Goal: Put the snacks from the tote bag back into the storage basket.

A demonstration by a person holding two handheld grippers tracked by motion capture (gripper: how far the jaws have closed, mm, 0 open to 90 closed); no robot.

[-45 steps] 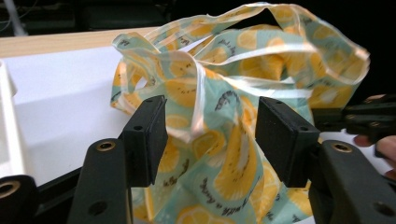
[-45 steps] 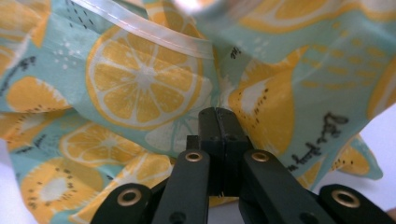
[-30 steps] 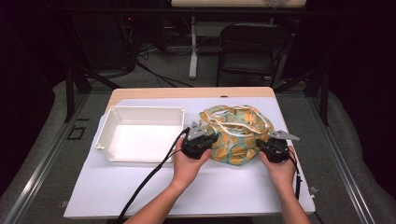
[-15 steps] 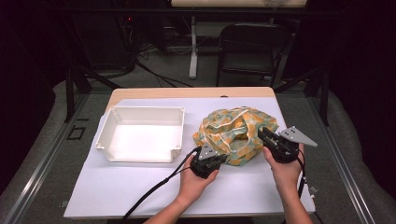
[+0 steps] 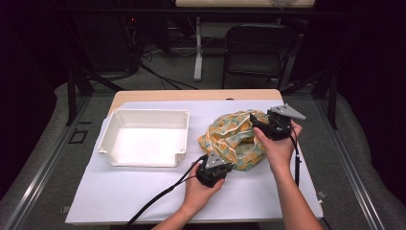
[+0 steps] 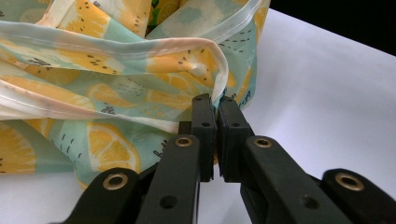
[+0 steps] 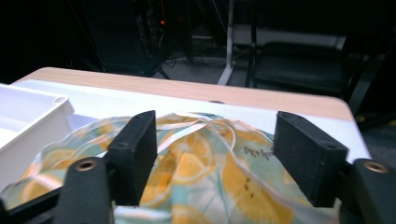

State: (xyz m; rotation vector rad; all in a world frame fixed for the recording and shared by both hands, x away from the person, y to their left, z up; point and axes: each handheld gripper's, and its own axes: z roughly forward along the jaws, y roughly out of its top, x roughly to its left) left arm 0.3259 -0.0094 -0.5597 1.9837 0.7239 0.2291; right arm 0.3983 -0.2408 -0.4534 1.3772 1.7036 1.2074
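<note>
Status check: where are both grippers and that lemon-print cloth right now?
Left gripper shut on the lemon-print cloth at its near hem. Right gripper above the cloth, jaws just opened, nothing between them. White tray sits apart; nothing in the way.

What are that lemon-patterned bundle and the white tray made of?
The lemon-print bundle looks like thin, slightly glossy fabric, maybe coated: it folds softly and has pale piped edges. The white tray seems to be hard moulded plastic, with smooth walls and rounded corners.

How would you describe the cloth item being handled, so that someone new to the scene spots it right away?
On the white-covered table, look right of the empty white tray. The crumpled fabric bag lies there between the two grippers, the left gripper shut on its pale piped edge. Its orange citrus-slice print on mint green is the only pattern on the table.
</note>
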